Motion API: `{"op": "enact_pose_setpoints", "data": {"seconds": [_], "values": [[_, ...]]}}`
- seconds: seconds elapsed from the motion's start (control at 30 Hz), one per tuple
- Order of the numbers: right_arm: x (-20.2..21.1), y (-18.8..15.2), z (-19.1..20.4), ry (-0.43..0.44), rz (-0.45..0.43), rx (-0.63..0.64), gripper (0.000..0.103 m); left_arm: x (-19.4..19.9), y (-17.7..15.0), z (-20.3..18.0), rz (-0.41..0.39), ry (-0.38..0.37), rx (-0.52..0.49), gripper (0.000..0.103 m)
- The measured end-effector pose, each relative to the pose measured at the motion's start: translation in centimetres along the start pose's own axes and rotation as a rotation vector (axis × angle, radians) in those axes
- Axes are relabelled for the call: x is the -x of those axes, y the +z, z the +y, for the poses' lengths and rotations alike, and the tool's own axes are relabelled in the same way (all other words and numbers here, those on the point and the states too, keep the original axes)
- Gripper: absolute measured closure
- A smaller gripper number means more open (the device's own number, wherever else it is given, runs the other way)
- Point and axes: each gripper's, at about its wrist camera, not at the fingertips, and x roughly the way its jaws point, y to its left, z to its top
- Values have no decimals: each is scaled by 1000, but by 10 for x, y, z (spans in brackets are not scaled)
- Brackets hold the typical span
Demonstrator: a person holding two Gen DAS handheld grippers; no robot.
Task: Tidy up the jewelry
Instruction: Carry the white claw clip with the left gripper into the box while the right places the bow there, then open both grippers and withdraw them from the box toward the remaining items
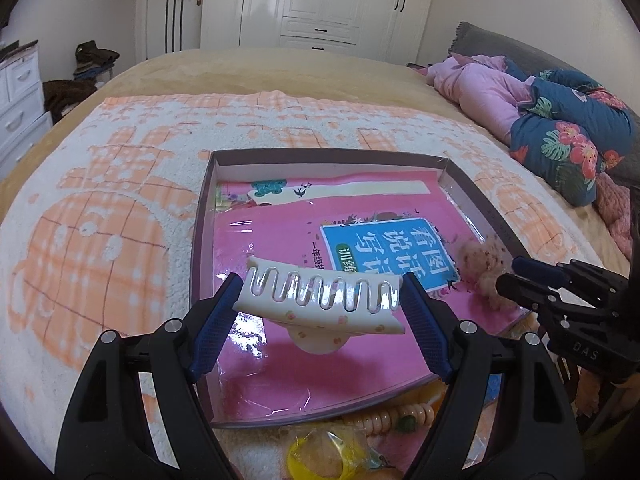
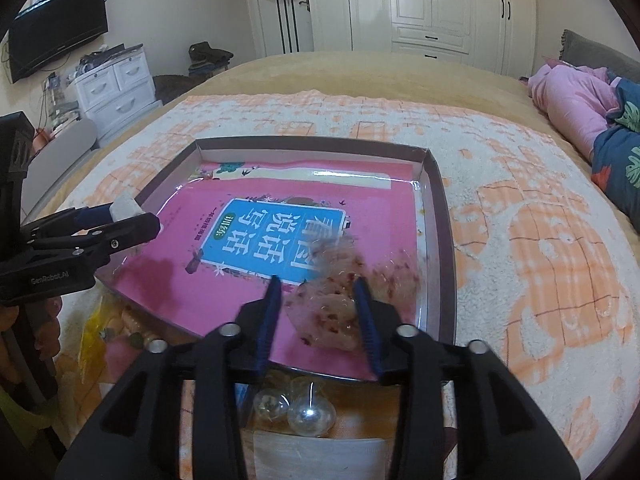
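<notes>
My left gripper (image 1: 320, 280) is shut on a white hair claw clip (image 1: 320, 300), pads on both its ends, above a shallow dark-rimmed box (image 1: 320, 154) with a pink book (image 1: 280, 240) in it. The right wrist view shows that gripper (image 2: 140, 216) at the box's left edge with the clip's end (image 2: 126, 206) showing. My right gripper (image 2: 318, 282) is open around a fluffy pink scrunchie (image 2: 328, 312), blurred, over the box's near right corner. A gap shows beside the left pad. In the left wrist view, the right gripper (image 1: 512, 274) meets the scrunchie (image 1: 484, 264).
The box (image 2: 312, 142) sits on a white-and-orange towel (image 1: 100, 220) on a bed. In front of it lie peach spiral hair ties (image 1: 400, 416), a yellow bagged item (image 1: 320, 452) and clear globes (image 2: 308, 412). Quilts (image 1: 560, 128) lie right, drawers (image 2: 116, 84) left.
</notes>
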Motion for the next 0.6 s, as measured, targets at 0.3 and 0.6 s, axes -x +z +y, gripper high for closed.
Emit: {"op": "enact_pose_setpoints", "data": {"seconds": [0.3,0.6], "values": [[36,-3,-8,-38,-89,-37,30,11,-1,-1,-29,-5,6,21],[80,-13,-14,-75,-155,-63,24,52,-1,6,-101,7,66,12]]}}
